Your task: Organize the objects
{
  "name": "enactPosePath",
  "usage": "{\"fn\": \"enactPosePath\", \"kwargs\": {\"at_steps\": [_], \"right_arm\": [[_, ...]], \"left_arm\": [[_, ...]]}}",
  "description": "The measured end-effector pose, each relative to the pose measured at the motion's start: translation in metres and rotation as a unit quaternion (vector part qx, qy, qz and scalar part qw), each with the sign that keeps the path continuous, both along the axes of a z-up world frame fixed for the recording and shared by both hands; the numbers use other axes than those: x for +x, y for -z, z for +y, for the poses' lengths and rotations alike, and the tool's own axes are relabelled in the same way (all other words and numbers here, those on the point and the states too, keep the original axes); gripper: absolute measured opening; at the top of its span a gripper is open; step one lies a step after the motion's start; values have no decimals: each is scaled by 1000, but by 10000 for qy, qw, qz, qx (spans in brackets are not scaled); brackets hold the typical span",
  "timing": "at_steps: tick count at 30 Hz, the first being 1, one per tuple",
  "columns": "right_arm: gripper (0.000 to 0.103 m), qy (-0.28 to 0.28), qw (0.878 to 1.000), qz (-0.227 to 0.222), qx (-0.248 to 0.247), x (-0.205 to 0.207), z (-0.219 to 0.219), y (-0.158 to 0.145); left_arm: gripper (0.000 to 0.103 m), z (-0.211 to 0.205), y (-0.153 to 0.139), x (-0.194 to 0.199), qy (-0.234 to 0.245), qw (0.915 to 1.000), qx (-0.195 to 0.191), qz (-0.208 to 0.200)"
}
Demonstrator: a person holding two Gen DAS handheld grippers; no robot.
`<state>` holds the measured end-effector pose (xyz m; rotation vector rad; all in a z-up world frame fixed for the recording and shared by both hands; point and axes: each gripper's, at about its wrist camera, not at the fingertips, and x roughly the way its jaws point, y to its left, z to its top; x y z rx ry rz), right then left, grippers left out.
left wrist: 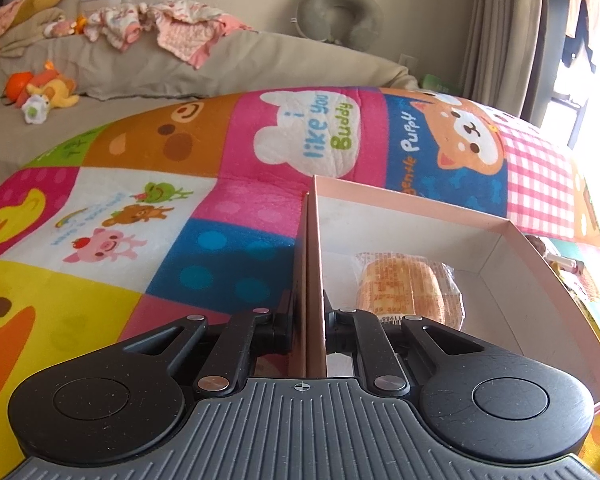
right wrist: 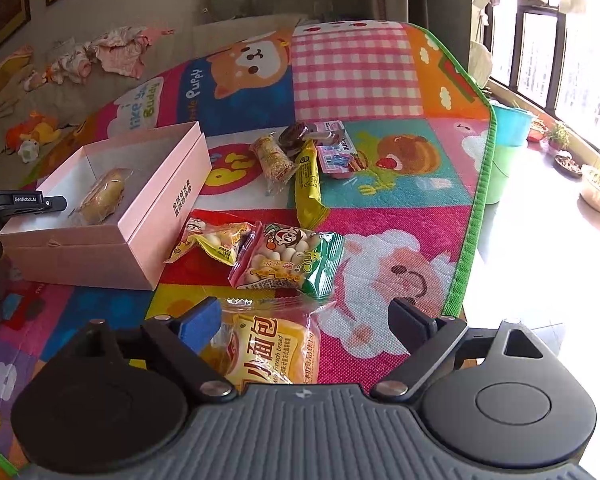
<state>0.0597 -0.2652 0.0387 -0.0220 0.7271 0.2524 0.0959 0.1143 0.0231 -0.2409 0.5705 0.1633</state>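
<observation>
A pink box (left wrist: 420, 200) (right wrist: 168, 196) lies open on the play mat, with one wrapped bread (left wrist: 404, 284) (right wrist: 104, 196) inside. My left gripper (left wrist: 309, 320) is shut on the box's left wall; it also shows in the right wrist view (right wrist: 40, 202) at the box's near-left corner. My right gripper (right wrist: 304, 320) is open, its jaws on either side of a yellow French bread packet (right wrist: 268, 348) that lies on the mat. Two snack bags (right wrist: 288, 260) (right wrist: 216, 240) lie just beyond it.
More snacks lie further out: a long yellow packet (right wrist: 308, 184), a rice-puff roll (right wrist: 274, 160), a brown round sweet (right wrist: 294, 138) and a pink packet (right wrist: 336, 152). The mat's green edge (right wrist: 480, 184) runs along the right. A sofa (left wrist: 140, 64) with clothes and toys stands behind.
</observation>
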Motion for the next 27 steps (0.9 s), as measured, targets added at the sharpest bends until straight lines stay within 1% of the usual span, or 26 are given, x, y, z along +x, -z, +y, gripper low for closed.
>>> {"fn": "enactPosePath", "kwargs": {"at_steps": [3, 5, 6, 8, 9, 10, 12, 14, 15, 16, 17, 18, 19, 20, 21, 22, 25, 27], "right_arm": [[91, -164, 9997, 19, 169, 14, 5, -9], [91, -399, 9988, -31, 293, 26, 15, -14], [91, -537, 9983, -95, 221, 30, 23, -16], [86, -815, 9965, -175, -59, 39, 40, -14], [81, -923, 9954, -173, -209, 42, 48, -11], [77, -1054, 9938, -141, -317, 45, 55, -8], [76, -1393, 9893, -31, -423, 50, 67, -2], [72, -1475, 9881, 141, -416, 58, 74, 4], [63, -1465, 9883, 217, -362, 62, 74, 6], [51, -1419, 9891, 280, -285, 66, 73, 8], [45, -1342, 9902, 314, -239, 70, 71, 9], [34, -1291, 9908, 352, -214, 72, 70, 9], [27, -1248, 9912, 377, -207, 73, 68, 9], [25, -1223, 9915, 398, -211, 72, 66, 10], [20, -1190, 9916, 427, -283, 70, 64, 11], [19, -1181, 9914, 438, -356, 68, 62, 11], [19, -1083, 9918, 452, -502, 58, 52, 11], [19, -1053, 9927, 411, -426, 53, 45, 5]], "left_arm": [[13, 0, 0, 0, 4, 10000, 9, 3], [13, 0, 0, 0, 7, 10000, 0, 3], [13, 0, 0, 0, 13, 10000, 1, 3], [13, 0, 0, 0, 20, 10000, 7, 3], [13, 0, 1, 0, 17, 10000, 4, 2], [13, 0, 1, 0, 18, 10000, 5, 2], [13, 0, 0, 0, 17, 10000, 1, 2], [13, 0, 1, -1, 18, 10000, -5, 0], [13, 0, 1, -1, 18, 10000, -9, 0], [13, 0, 1, -1, 17, 10000, -6, 2], [13, 0, 1, -1, 17, 10000, -6, 2], [13, 0, 1, -1, 18, 10000, -4, 2], [13, 0, 1, -1, 18, 10000, -1, 1], [13, 0, 1, -1, 15, 10000, -7, -1], [13, 0, 1, -1, 13, 10000, -8, -1], [13, 0, 1, -1, 12, 10000, -6, -3], [13, 0, 1, -1, 15, 10000, -8, -2], [13, 0, 1, -1, 15, 10000, -9, -2]]}}
